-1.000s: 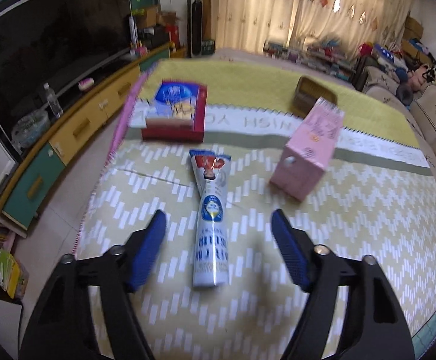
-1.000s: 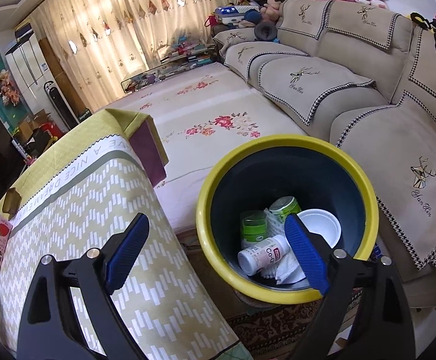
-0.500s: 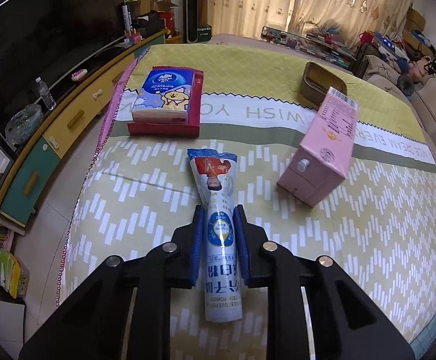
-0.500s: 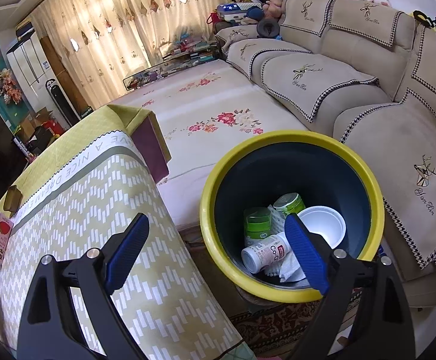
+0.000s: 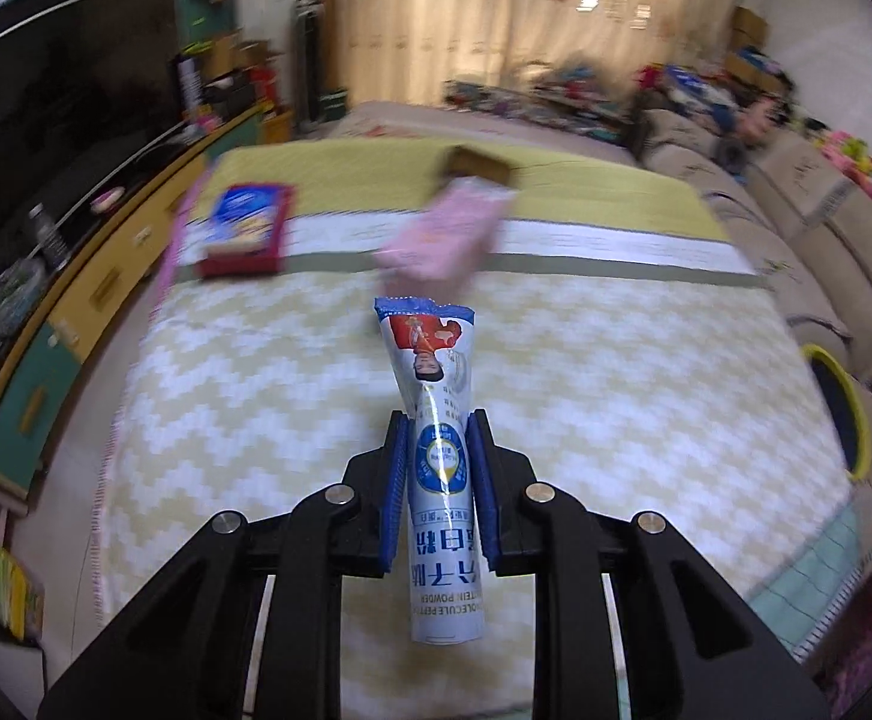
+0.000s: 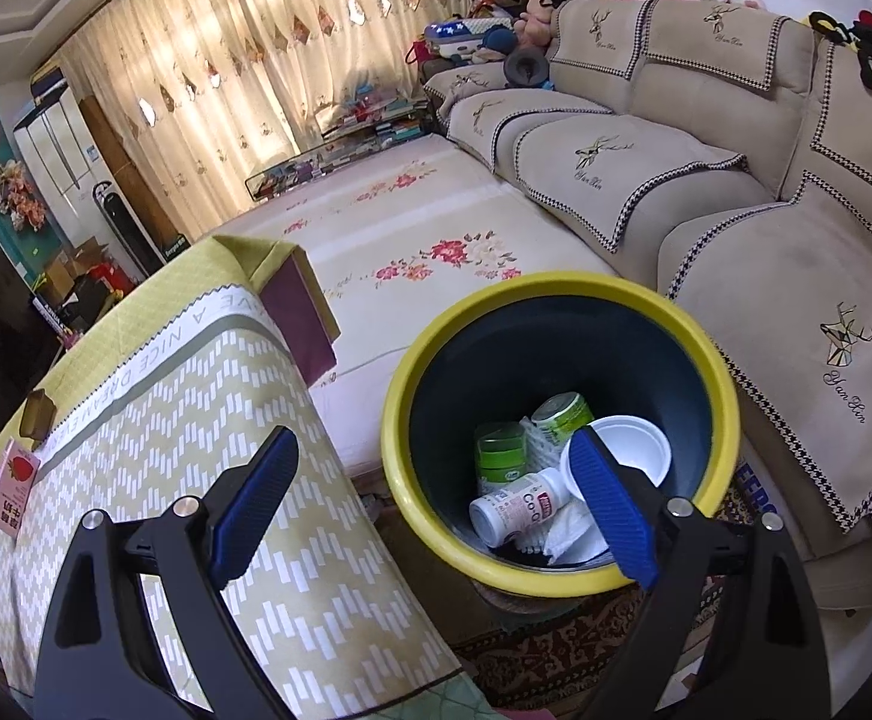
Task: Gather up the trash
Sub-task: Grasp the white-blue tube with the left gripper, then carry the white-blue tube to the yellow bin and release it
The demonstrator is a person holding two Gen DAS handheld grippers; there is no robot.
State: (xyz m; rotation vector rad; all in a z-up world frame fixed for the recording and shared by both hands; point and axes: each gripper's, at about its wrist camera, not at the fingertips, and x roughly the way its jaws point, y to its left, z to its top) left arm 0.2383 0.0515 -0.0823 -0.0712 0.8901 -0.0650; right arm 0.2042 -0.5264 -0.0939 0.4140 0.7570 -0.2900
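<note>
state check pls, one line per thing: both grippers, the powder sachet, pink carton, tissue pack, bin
left gripper: shut on the powder sachet
powder sachet: clamped mid-length, torn top pointing away
right gripper: open, empty, above the bin
bin: upright, no lid, partly filled with bottles, a white bowl and tissue
pink carton: on the tablecloth, blurred, pose unclear
tissue pack: lying in the red tray

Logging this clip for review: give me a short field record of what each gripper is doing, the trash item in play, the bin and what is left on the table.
left gripper: shut on the powder sachet, clear of the table
right gripper: open, empty, over the bin
bin contents: white bottle, green cans, white lid, tissue
on the table: pink carton, tissue pack in red tray, brown tin
</note>
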